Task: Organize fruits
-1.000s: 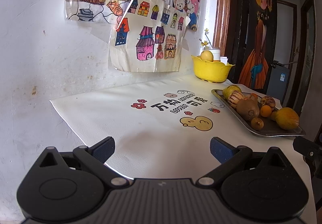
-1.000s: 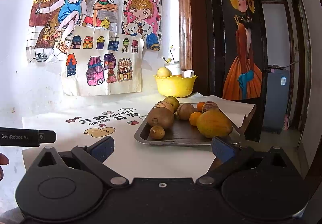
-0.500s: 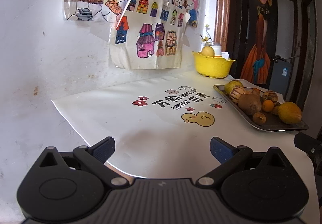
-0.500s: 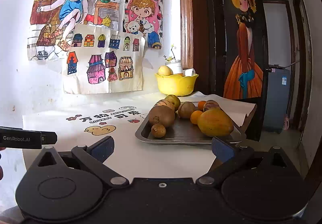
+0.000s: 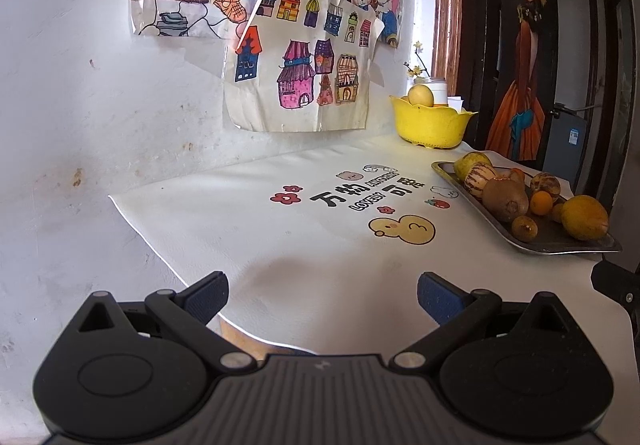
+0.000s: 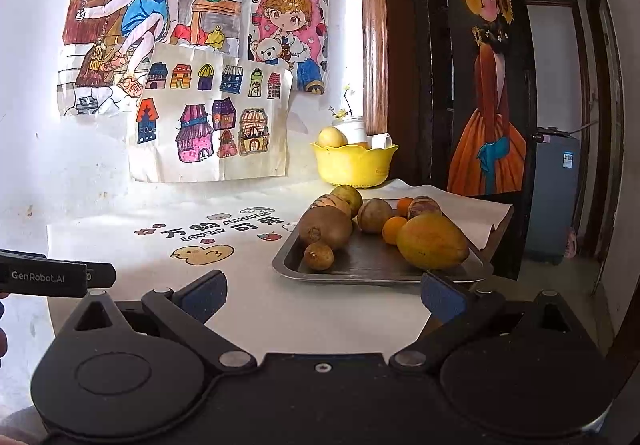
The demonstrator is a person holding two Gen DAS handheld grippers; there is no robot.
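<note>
Across the lower part of both views, a black handheld gripper is filling the frame, each with its two blue-padded fingers standing wide apart and holding nothing. From the left view, the left gripper (image 5: 322,293) is hovering over the near edge of a white table mat (image 5: 280,245) printed with a yellow duck and black lettering. From the right view, the right gripper (image 6: 324,291) is pointing straight at a metal tray (image 6: 360,273) sitting at the centre right of the frame, probably so that a fruit there is within easy reach.

On the tray, the fruit is lying in a loose jumble, pieces touching one another. A big yellow-orange papaya-like fruit (image 6: 432,241) is resting at the near right. A brown kiwi (image 6: 330,227) is sitting at the left with a much smaller brown fruit (image 6: 318,255) just in front of it. Behind them are lying a small orange (image 6: 394,229), a round tan fruit (image 6: 374,215), two striped fruits and a green-yellow one.

Further back, against the wall at the upper centre, a yellow bowl (image 6: 354,167) is standing with one pale yellow fruit (image 6: 331,137) showing above its rim. Whether fruit is going from tray to bowl, or sorting is already over, is not clear.

At the left edge of the right view, the left gripper's side is showing, with fingertips below.
</note>
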